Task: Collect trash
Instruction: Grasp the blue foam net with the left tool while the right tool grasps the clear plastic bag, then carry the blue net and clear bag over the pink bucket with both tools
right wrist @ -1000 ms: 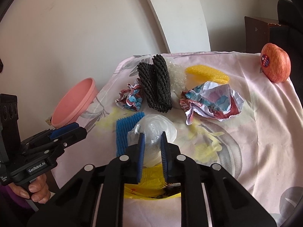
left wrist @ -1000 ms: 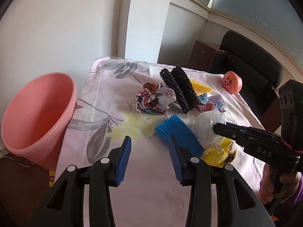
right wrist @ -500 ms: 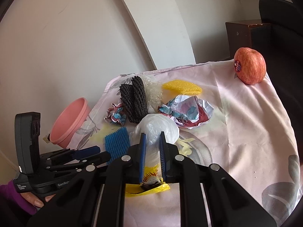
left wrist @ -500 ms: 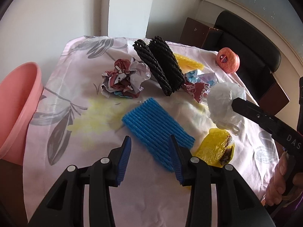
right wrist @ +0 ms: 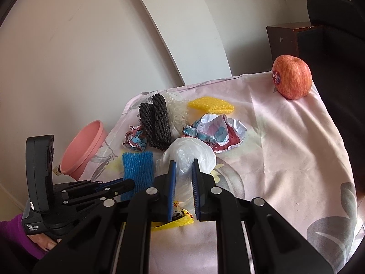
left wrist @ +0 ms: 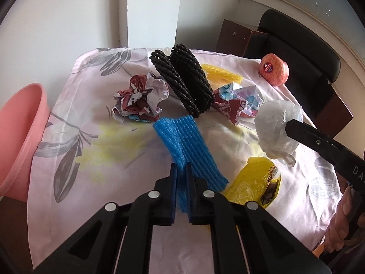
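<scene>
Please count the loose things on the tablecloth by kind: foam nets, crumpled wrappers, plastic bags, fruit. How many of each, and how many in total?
Foam nets: 4: blue, two black, yellow
Crumpled wrappers: 2: left, right
Plastic bags: 2: white, yellow
Fruit: 1: apple
Total: 9

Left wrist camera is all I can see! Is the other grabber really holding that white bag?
Observer: Yes. In the right wrist view, the white plastic bag is pinched between both blue pads of the right gripper.
Operator: Is anything hiding behind the black nets?
Observer: A clear crinkly net lies right behind the black foam nets, beside the yellow foam net.
Operator: Who holds my grabber?
Observer: A hand in a purple sleeve grips the handle of the left gripper.
</scene>
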Tool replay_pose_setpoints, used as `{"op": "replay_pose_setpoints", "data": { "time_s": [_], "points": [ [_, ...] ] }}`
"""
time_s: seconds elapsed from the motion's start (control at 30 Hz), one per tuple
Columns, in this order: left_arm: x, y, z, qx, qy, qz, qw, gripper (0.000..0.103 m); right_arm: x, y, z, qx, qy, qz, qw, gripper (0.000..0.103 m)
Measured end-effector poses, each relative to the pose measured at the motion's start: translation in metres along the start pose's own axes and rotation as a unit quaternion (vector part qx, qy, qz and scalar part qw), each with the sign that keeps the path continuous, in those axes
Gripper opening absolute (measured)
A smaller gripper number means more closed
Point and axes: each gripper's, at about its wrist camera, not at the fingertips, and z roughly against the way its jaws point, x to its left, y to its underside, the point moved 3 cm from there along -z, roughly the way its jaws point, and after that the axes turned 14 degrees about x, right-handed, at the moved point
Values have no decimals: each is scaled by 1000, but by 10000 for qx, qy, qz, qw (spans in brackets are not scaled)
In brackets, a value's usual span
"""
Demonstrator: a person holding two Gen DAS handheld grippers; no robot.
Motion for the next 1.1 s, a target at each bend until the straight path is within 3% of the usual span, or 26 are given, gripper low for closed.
{"op": "replay_pose_setpoints", "data": {
  "time_s": [0.17,0.53,1.1],
  "points": [
    [6,2,21,-260,117,36,9996,6,4,-1,7,-58,-2,19,10000,14],
    [25,15,84,-1043,-196,94,9943,6,50,-8,19,-148,-123,444,9988,14],
    [103,20,135,-1634,-742,1063,9780,6,141,-39,-16,220,-682,1345,9883,14]
  ]
}}
